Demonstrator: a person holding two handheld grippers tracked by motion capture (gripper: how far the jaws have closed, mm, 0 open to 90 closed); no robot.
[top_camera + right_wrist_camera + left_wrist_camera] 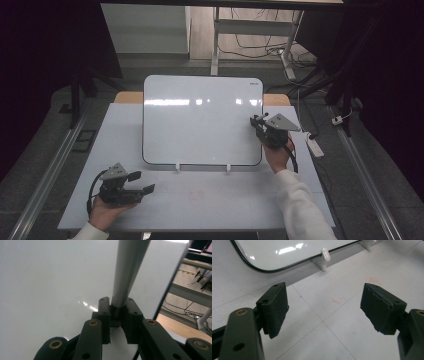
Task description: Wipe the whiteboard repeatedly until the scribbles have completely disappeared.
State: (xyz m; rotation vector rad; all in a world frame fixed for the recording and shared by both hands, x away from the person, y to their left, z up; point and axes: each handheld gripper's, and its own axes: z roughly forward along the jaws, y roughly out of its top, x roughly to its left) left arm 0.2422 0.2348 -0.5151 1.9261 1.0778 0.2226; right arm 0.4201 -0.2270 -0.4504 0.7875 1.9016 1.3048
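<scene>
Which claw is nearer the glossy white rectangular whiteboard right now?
Right. The right claw is at the white rectangular whiteboard's right edge, shut on a grey marker. The left claw sits open over the white table, below the board's lower left corner.

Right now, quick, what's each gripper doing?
Left gripper: open, holding nothing, over the table.
Right gripper: shut on a grey marker at the whiteboard.

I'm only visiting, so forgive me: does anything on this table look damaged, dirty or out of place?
Yes, small things. The left gripper has a ragged, chipped pad, and faint red smudges mark the table near the whiteboard.
</scene>
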